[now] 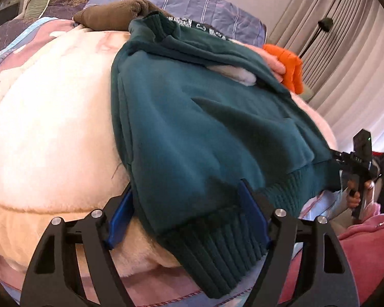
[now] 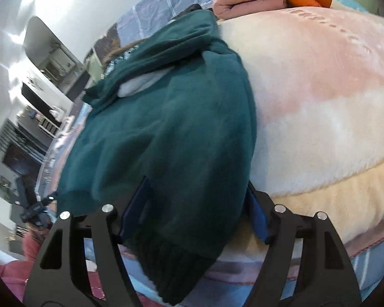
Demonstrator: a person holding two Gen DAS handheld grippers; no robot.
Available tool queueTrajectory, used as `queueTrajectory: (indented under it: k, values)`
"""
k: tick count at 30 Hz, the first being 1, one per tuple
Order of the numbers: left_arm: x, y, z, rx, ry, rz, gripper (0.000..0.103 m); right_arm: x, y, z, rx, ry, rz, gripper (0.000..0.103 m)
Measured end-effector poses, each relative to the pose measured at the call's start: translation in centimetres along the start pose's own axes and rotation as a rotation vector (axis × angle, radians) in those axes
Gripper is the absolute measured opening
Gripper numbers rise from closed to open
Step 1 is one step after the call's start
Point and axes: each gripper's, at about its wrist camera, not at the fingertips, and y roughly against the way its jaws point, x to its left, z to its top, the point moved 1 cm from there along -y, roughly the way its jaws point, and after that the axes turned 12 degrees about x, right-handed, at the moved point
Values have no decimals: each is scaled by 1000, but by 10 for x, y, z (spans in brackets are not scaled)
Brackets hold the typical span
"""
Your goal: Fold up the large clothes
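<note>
One teal sweater [image 1: 192, 133] lies on a plush blanket [image 1: 51, 128] on the bed, its ribbed hem straddled at each corner by a gripper. The left gripper [image 1: 189, 217] and right gripper [image 2: 194, 220] both stand wide, pads not visibly pressing the cloth. Behind it lie one orange garment [image 1: 289, 64] and one pink [image 2: 243, 2].
</note>
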Motion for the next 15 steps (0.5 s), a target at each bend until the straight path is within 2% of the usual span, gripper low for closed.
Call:
queueTrajectory:
  k: [6, 9, 11, 14, 15]
  values:
    - [-1, -20, 23, 16, 11, 7, 78, -2, -11, 15, -6, -50, 58, 69]
    - [-1, -16, 17, -1, 1, 17, 74, 0, -3, 6, -17, -24, 46, 66]
    - [3, -11, 12, -18, 14, -3, 70, -5, 1, -2, -20, -37, 68, 64]
    - [10, -7, 14, -38, 50, -13, 53, -6, 2, -4, -28, -50, 69, 58]
    - [10, -5, 16, -49, 57, -18, 41, -3, 2, -1, -29, -51, 69, 53]
